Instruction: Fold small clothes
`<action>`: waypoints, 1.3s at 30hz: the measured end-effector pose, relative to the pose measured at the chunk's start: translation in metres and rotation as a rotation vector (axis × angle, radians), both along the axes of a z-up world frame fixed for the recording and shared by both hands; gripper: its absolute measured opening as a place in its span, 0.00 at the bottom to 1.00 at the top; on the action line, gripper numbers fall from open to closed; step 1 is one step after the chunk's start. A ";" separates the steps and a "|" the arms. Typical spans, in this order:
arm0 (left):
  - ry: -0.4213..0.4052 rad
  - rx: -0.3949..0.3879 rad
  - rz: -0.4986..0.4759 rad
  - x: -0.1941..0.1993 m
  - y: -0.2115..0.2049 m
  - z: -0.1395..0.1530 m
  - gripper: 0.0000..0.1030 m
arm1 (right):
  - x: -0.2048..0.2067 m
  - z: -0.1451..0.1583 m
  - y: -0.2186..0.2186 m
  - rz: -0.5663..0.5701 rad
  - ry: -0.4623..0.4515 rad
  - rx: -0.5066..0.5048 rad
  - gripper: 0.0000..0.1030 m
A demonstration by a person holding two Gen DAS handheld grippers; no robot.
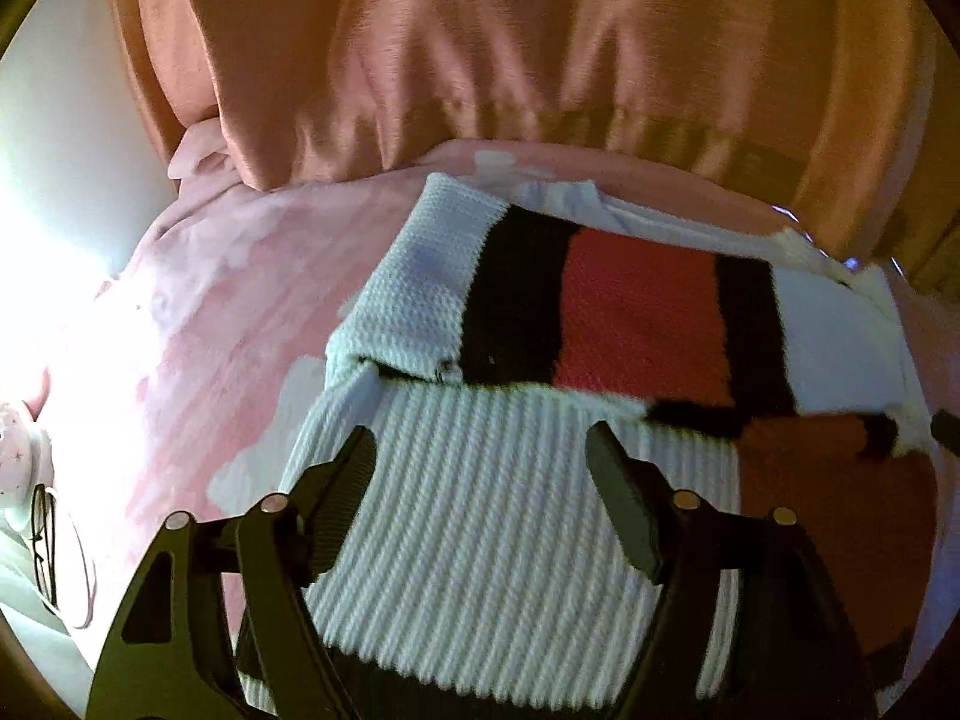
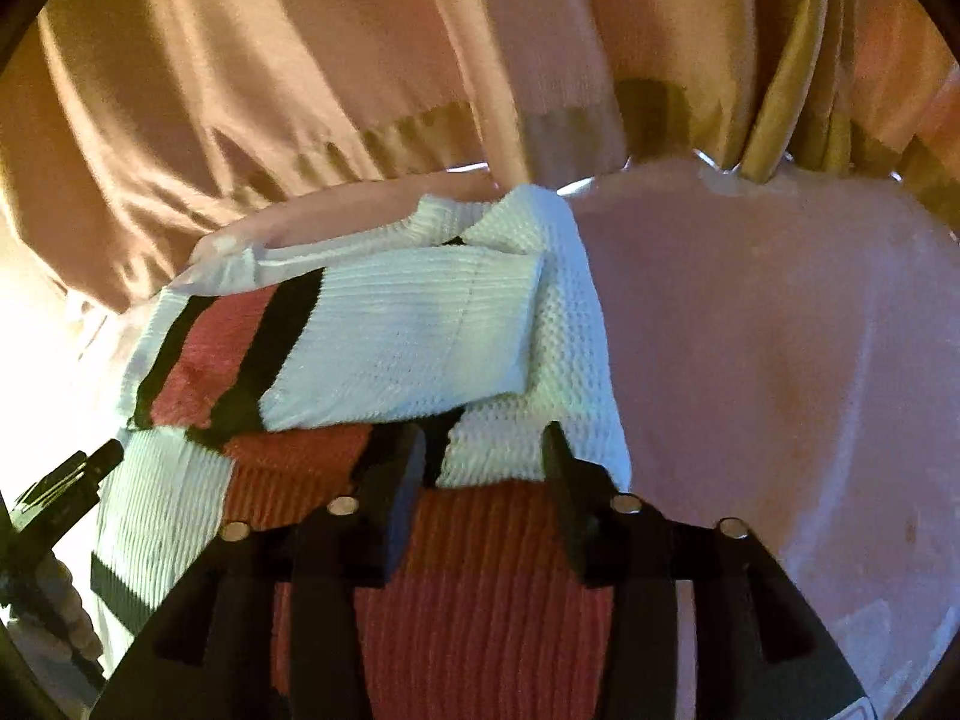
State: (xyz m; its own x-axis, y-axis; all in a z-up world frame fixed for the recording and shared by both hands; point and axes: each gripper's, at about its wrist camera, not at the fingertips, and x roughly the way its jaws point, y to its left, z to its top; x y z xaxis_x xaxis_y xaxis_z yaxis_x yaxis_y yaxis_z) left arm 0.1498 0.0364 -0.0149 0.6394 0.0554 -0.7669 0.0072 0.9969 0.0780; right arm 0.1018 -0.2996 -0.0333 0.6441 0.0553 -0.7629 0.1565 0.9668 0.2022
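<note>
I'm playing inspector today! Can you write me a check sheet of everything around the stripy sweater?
Surface: pink blanket with pale patches, spread under everything.
Job's things: knit sweater, white with black and red stripes, sleeves folded across its body, lying flat.
Clutter: a pale, pink-trimmed thing with dark markings at the blanket's edge; too blurred to name.
Grippers: left tongs open over the white ribbed part; right tongs open over the red part; neither pinches the knit.
Cables: nothing seen.
Surroundings: orange curtain hanging behind; bright glare beside it.
</note>
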 end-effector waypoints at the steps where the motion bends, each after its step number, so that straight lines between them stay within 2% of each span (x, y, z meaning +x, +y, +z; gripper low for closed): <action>1: 0.000 0.006 -0.006 -0.005 -0.001 0.001 0.74 | -0.006 0.002 0.001 0.002 -0.005 0.009 0.43; 3: -0.009 0.015 -0.018 -0.016 -0.003 0.004 0.77 | -0.020 0.003 0.002 -0.007 -0.013 0.018 0.43; 7: -0.029 0.034 -0.047 -0.040 0.002 0.008 0.78 | -0.059 -0.004 0.006 -0.027 0.008 0.011 0.46; 10: -0.013 0.036 -0.044 -0.057 0.015 0.003 0.80 | -0.093 -0.013 0.006 -0.036 0.027 0.011 0.48; 12: 0.011 0.015 -0.041 -0.069 0.026 0.000 0.80 | -0.116 -0.018 0.008 -0.044 0.035 0.001 0.55; 15: 0.063 -0.060 -0.027 -0.094 0.049 -0.009 0.81 | -0.161 -0.030 0.009 -0.055 0.057 -0.023 0.62; 22: 0.134 -0.121 0.044 -0.147 0.092 -0.031 0.82 | -0.229 -0.060 0.006 -0.050 0.129 0.030 0.66; 28: 0.206 -0.246 0.122 -0.173 0.117 -0.050 0.83 | -0.254 -0.065 0.023 -0.015 0.114 0.009 0.72; 34: 0.200 -0.196 0.061 -0.173 0.102 -0.051 0.83 | -0.260 -0.066 0.044 0.023 0.100 0.007 0.75; 35: 0.199 -0.199 0.048 -0.173 0.100 -0.051 0.81 | -0.260 -0.066 0.048 0.026 0.096 0.001 0.76; 39: 0.187 -0.186 0.039 -0.171 0.098 -0.049 0.58 | -0.257 -0.067 0.059 0.054 0.063 0.008 0.76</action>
State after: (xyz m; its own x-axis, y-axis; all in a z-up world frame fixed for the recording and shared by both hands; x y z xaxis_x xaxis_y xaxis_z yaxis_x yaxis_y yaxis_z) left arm -0.0209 0.1345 -0.0641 0.4859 -0.0759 -0.8707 -0.0341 0.9938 -0.1057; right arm -0.1551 -0.2408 -0.0999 0.5905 0.0950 -0.8015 0.1170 0.9725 0.2015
